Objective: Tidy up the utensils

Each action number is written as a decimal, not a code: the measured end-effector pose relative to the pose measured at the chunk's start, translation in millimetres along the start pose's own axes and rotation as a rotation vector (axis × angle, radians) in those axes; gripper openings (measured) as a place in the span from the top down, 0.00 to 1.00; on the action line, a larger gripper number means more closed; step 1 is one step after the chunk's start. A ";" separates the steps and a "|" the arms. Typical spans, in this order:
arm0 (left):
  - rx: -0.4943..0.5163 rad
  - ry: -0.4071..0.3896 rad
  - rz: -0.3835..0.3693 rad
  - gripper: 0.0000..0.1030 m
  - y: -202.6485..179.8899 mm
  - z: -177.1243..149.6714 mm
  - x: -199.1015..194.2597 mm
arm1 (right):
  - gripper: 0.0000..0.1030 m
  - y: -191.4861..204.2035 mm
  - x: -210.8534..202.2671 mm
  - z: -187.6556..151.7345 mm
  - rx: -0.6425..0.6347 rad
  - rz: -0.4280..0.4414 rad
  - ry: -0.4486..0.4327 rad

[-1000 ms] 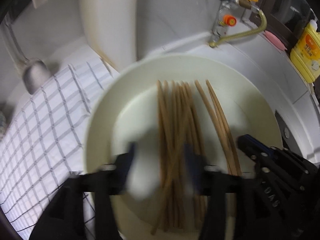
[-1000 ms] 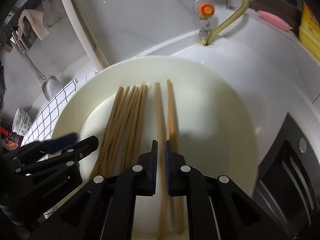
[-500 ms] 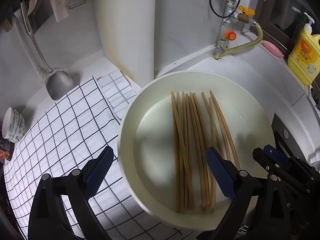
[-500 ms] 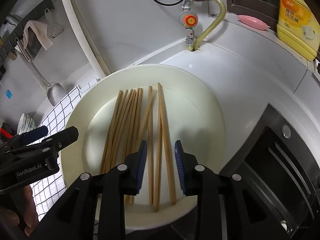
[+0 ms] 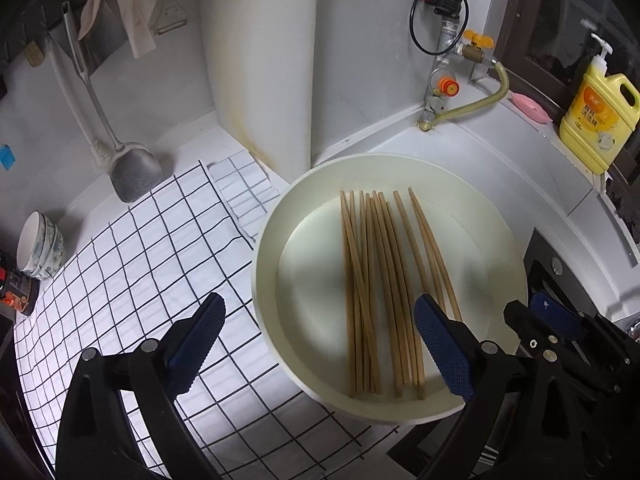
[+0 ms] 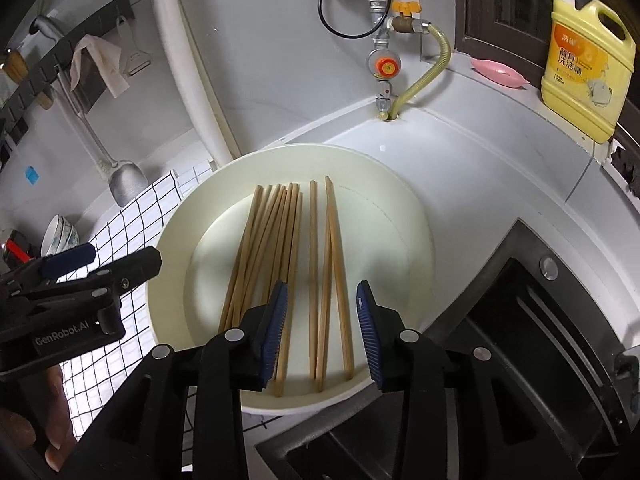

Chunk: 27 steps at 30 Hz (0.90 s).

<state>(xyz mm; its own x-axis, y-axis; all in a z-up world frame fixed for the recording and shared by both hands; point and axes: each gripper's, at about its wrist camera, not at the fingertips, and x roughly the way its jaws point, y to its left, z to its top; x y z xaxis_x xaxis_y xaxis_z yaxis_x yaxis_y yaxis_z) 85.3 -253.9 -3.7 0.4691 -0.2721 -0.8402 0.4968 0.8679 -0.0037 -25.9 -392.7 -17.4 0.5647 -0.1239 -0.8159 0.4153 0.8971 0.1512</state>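
Chopsticks (image 6: 288,264) lying side by side in bowl (image 6: 416,220). Left gripper (image 5: 316,340) spread wide over bowl, empty. Right gripper (image 6: 322,328) parted over bowl's near edge, empty.

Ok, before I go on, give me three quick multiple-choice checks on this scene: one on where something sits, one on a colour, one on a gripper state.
1. Where do the chopsticks lie?
A. in the white basin
B. on the checked cloth
C. in the small bowl

2. What colour is the dish soap bottle?
A. green
B. yellow
C. red

3. How is the right gripper?
A. shut on chopsticks
B. shut, holding nothing
C. open

Key: 1 A, all the sticks rest inside the basin; 2 B, its body is plainly yellow; 3 C, its blue pads stand apart with loose chopsticks seen between them.
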 end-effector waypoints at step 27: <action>-0.050 -0.019 0.013 0.09 11.5 -6.0 -21.0 | 0.63 16.8 -22.9 -2.8 -0.033 -0.005 -0.020</action>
<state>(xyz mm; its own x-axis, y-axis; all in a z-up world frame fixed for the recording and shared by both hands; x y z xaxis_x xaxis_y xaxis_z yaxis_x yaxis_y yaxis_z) 76.8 -235.7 10.6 0.4895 -0.2677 -0.8299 0.4531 0.8912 -0.0202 -34.0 -373.7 2.3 0.5774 -0.1364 -0.8050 0.3946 0.9098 0.1288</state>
